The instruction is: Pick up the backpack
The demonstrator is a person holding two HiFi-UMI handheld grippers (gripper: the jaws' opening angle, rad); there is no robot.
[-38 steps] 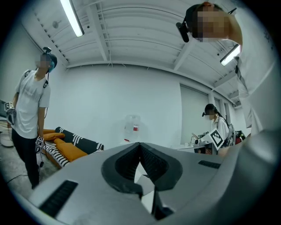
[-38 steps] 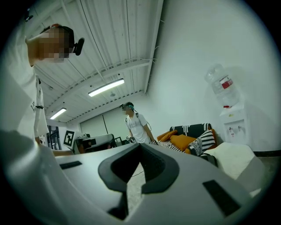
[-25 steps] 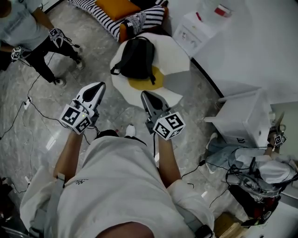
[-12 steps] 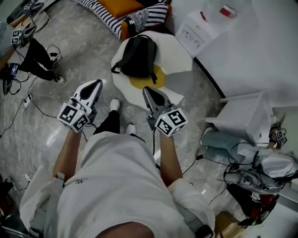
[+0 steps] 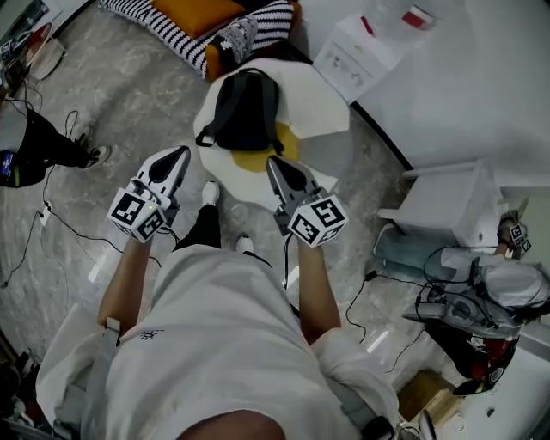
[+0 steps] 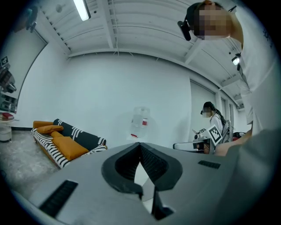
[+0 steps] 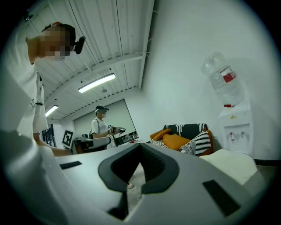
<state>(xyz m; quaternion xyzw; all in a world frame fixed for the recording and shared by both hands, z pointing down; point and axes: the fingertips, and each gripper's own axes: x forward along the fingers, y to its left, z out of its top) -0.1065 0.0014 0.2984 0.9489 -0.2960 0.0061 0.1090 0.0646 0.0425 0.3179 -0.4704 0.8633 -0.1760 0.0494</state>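
Both arms extended forward. Left hand-held gripper and right hand-held gripper held level, side by side, jaws closed, empty.

Backpack on low table, sofa behind it

A white egg-shaped worktop with a yellow centre stands on the marble floor, between a striped sofa and a water dispenser.

Illumination is bright and even, supplied by ceiling tube lights. The marble floor shows soft glare patches. Both gripper views exhibit strong fisheye distortion, dark circular vignetting and a soft near foreground.
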